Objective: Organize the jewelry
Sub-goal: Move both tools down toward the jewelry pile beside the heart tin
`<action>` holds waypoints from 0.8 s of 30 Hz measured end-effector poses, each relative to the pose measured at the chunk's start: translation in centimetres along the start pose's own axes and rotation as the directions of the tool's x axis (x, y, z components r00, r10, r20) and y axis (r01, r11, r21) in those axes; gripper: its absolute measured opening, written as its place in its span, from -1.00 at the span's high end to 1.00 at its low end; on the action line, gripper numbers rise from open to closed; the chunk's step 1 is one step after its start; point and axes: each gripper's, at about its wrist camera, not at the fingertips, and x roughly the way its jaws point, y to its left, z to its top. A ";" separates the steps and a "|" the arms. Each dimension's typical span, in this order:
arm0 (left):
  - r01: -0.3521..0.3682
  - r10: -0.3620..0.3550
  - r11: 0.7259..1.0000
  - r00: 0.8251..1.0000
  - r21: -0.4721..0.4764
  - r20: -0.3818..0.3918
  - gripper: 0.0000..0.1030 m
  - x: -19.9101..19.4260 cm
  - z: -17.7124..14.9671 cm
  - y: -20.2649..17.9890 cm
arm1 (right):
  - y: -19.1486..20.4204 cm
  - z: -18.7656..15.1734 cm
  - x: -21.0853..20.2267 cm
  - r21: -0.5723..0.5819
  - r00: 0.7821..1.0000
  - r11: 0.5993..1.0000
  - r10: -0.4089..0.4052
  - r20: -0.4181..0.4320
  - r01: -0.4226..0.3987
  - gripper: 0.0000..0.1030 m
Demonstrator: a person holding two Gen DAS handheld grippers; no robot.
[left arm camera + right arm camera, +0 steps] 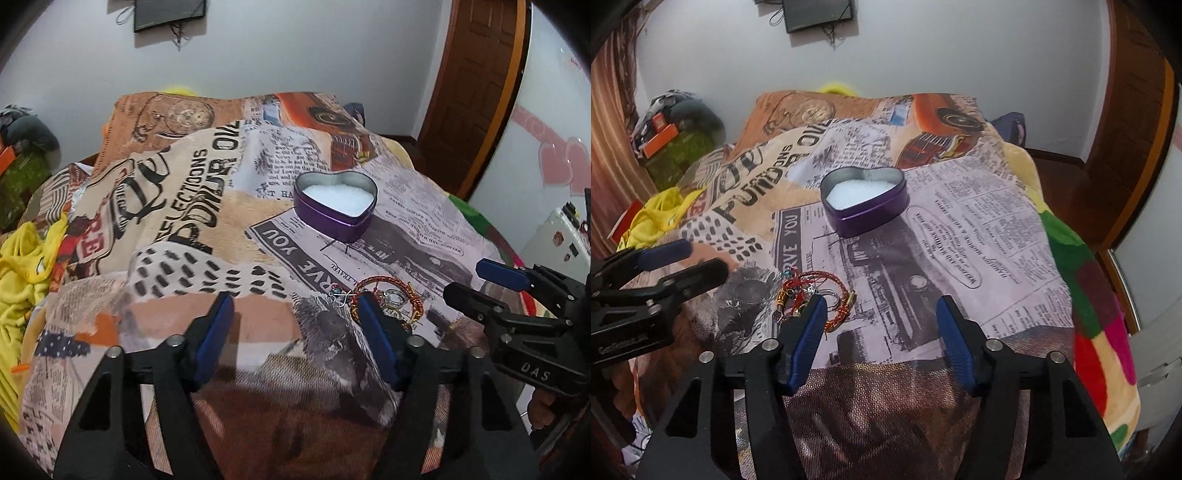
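The jewelry pile (812, 299), red-and-gold braided bracelets tangled with rings, lies on the printed blanket (960, 229) near the open heart-shaped tin (866, 201). It looks light, limp, snag-prone (pinch one braid). Left gripper (295, 314) and right gripper (881, 314) stand spread, holding nothing.

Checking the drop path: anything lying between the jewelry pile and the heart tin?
Nothing: only bare printed blanket lies between the jewelry pile and the purple heart tin, clearest in the right wrist view.
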 end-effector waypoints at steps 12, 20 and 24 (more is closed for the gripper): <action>0.151 -0.147 0.988 0.984 0.037 -0.103 0.11 2.0 0.0 -1.8 | 0.0 -0.2 1.4 -0.021 0.998 0.998 0.053 -0.042 -0.054 0.19; 0.120 -0.117 0.992 0.989 0.037 -0.086 0.13 0.8 -0.7 -1.8 | 1.4 -0.3 1.1 -0.056 0.993 0.992 0.110 -0.049 -0.113 0.23; 0.088 -0.086 0.995 0.994 0.034 -0.070 0.13 0.0 -1.0 -1.2 | 2.5 -0.3 1.1 -0.080 0.991 0.989 0.122 -0.055 -0.126 0.23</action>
